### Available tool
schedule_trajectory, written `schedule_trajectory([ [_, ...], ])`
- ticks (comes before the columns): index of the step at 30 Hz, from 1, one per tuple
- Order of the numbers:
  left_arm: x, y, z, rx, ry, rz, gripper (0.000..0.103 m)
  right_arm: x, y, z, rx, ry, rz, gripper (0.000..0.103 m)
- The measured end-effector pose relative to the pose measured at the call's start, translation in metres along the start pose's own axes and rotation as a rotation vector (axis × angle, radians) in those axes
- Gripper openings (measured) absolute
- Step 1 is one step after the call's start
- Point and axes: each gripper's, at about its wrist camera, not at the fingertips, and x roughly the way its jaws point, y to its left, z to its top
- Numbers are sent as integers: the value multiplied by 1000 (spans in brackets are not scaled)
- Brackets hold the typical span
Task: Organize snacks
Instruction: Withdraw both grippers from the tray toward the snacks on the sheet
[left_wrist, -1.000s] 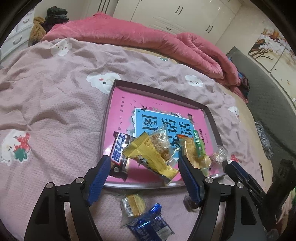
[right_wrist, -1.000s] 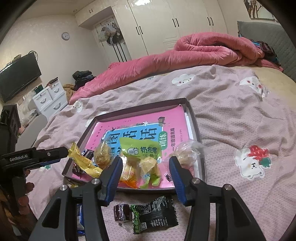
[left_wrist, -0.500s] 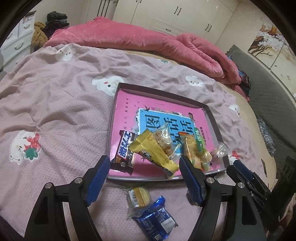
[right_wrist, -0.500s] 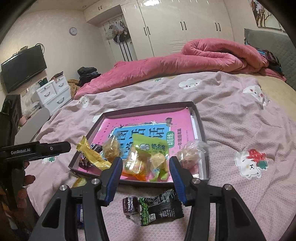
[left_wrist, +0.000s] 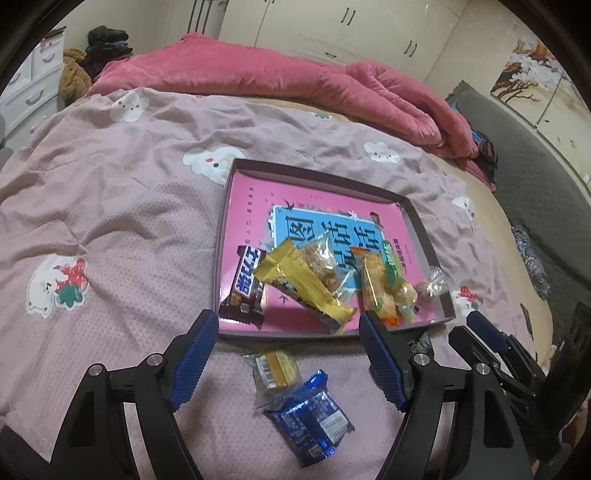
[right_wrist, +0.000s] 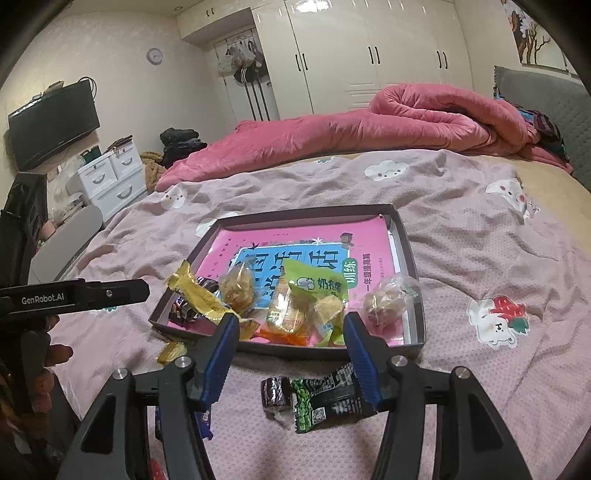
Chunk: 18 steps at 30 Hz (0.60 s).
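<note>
A shallow dark-rimmed tray (left_wrist: 224, 236) with a pink book cover lining its floor lies on a mauve bedspread (left_wrist: 110, 206) printed with white animals, and the snacks are split between its near end and the cloth in front of it. In the left wrist view the left gripper (left_wrist: 284, 354) hangs above the bedspread with its jaws wide apart and nothing between the blue pads; at 6 o'clock from the tray's near rim, inside that gap, lie a small clear-wrapped yellow cake (left_wrist: 275, 371) and, touching it on the near side, a blue packet (left_wrist: 308, 419). In the tray, a chocolate bar (left_wrist: 245, 286) sits at the 7 o'clock corner, a long yellow wrapper (left_wrist: 306, 286) leans across it toward 5 o'clock, and a clear bag of brown pieces (left_wrist: 325, 264) rests behind that. In the right wrist view the right gripper (right_wrist: 290, 356) has just been opening its jaws; they stand partly apart and grip nothing, with a dark round sweet (right_wrist: 275, 393) and a black-and-green packet (right_wrist: 332, 400) on the cloth below them, the packet's right end hidden behind the right finger. Just past the fingertips a green-topped bag (right_wrist: 314, 291) and a clear-wrapped ball (right_wrist: 386, 302) crowd the tray's near edge. A rolled pink quilt (right_wrist: 369, 129) lies at 12 o'clock, well apart.
</note>
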Motion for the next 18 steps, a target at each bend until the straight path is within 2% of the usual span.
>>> schedule_trajectory([
  [18,4,-3,-19,38,69,6,80,-7,16,-17,-37,54,-13,58],
])
